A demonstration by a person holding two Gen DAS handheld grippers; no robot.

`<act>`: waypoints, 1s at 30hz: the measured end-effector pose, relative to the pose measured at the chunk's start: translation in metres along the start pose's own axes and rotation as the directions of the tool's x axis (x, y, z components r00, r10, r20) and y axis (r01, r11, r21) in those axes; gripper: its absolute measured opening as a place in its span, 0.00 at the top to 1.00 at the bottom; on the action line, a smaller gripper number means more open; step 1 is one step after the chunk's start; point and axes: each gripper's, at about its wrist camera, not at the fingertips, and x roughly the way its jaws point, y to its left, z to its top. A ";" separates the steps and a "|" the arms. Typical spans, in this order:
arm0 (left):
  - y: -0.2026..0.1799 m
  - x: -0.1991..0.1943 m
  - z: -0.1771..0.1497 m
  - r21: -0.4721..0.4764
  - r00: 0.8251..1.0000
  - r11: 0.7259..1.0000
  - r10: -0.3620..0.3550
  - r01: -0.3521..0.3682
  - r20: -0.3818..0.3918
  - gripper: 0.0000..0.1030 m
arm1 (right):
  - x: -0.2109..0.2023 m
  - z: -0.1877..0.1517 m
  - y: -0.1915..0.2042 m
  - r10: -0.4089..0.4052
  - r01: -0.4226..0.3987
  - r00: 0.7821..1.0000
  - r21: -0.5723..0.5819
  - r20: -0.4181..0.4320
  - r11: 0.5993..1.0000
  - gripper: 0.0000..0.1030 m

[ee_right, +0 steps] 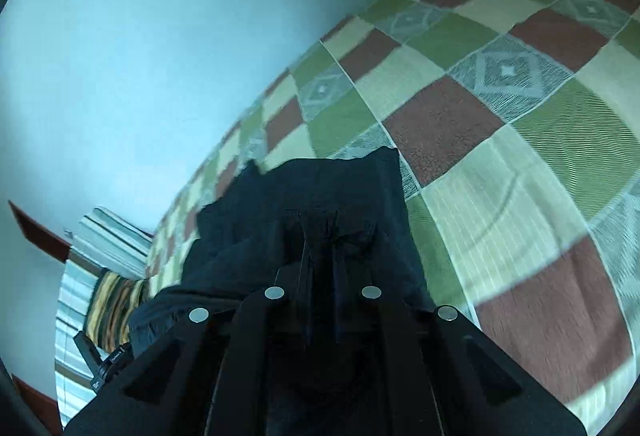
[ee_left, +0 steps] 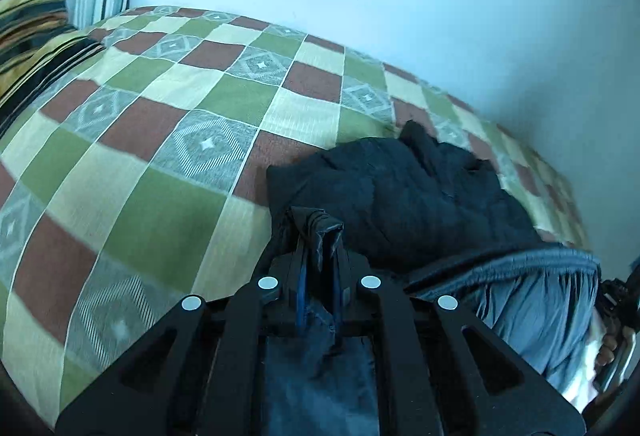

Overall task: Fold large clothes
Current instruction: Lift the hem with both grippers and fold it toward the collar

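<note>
Dark, soft garment (ee_left: 420,195) hangs limp ahead of both tools over the bed (ee_left: 160,115). Left tool (ee_left: 318,232) and right tool (ee_right: 320,232) are each clamped on a bunched edge; it looks light and floppy, best gripped at edges or corners.

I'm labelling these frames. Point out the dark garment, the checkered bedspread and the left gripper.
dark garment (ee_left: 420,195), left wrist view, crumpled upper surface.
checkered bedspread (ee_left: 160,139), left wrist view, bare patterned square.
left gripper (ee_left: 318,232), left wrist view, between fingertips.
</note>
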 end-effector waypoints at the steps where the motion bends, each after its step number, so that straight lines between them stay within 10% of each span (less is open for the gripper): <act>1: -0.001 0.008 0.001 0.007 1.000 1.000 0.010 -0.010 -0.011 0.91 | 0.009 0.002 -0.002 -0.015 0.015 1.000 0.005 -0.013 1.000 0.93; 7: 0.001 0.045 0.000 0.036 0.998 0.999 0.032 -0.030 -0.055 0.83 | 0.040 0.001 -0.016 -0.050 0.051 0.997 0.019 -0.052 0.999 0.89; 12: 0.010 0.019 0.000 0.002 0.999 1.000 -0.030 0.029 0.011 0.30 | 0.018 0.001 -0.009 -0.043 0.043 0.999 -0.038 -0.017 0.998 0.53; 15: 0.011 -0.002 0.000 0.038 0.997 0.999 -0.013 0.011 0.071 0.22 | 0.003 0.001 -0.006 -0.022 0.022 1.000 -0.059 0.004 0.998 0.40; 30: 0.024 0.004 -0.002 0.253 0.999 0.967 0.021 -0.031 0.043 0.21 | 0.021 0.008 0.001 -0.153 0.128 0.987 -0.315 -0.056 0.940 0.39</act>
